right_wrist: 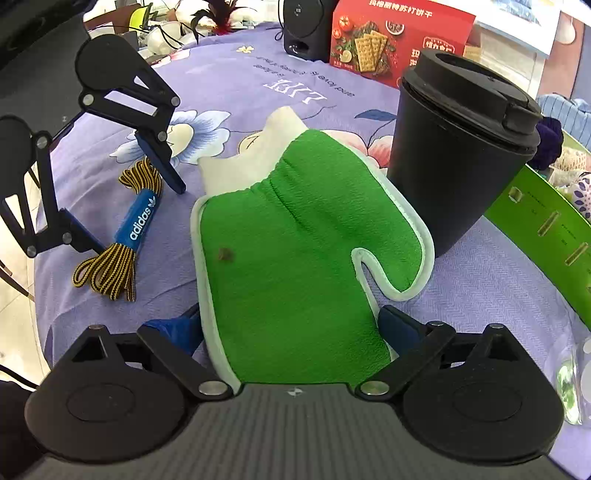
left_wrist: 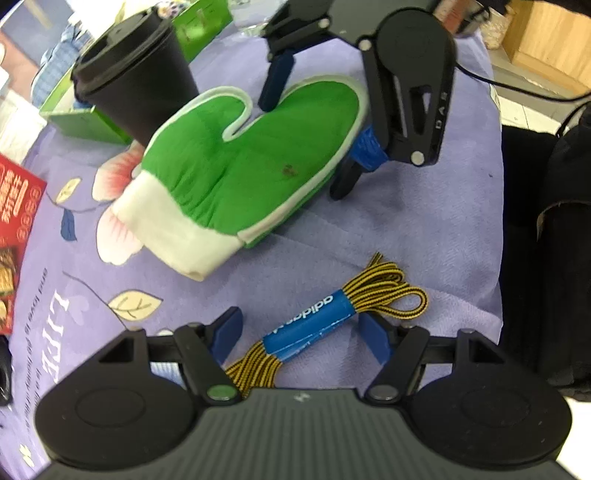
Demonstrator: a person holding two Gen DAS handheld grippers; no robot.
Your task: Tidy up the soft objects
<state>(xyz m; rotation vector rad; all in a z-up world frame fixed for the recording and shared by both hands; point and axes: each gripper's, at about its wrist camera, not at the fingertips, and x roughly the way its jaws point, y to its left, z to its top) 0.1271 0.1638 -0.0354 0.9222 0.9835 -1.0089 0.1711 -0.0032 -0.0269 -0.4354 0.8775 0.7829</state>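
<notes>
A green mitt (left_wrist: 255, 162) with a white cuff lies flat on the purple floral cloth (left_wrist: 424, 221). My right gripper (right_wrist: 288, 326) is open and straddles the mitt (right_wrist: 295, 258) at its fingertip end; one finger stands by the thumb notch, the other beside the outer edge. In the left wrist view the right gripper (left_wrist: 302, 149) shows from the front. A yellow-and-black shoelace bundle (left_wrist: 310, 328) with a blue band lies between the fingers of my left gripper (left_wrist: 303, 336). That gripper is open, with gaps on both sides of the band. The right wrist view shows the laces (right_wrist: 140, 218) and left gripper (right_wrist: 139, 219) too.
A black lidded cup (right_wrist: 454, 158) stands close beside the mitt's thumb. A green box (right_wrist: 546, 229) holding soft items is behind it. A red cracker box (right_wrist: 395, 37) and a black speaker (right_wrist: 306, 26) stand at the far side. A dark bag (left_wrist: 554, 221) sits past the table edge.
</notes>
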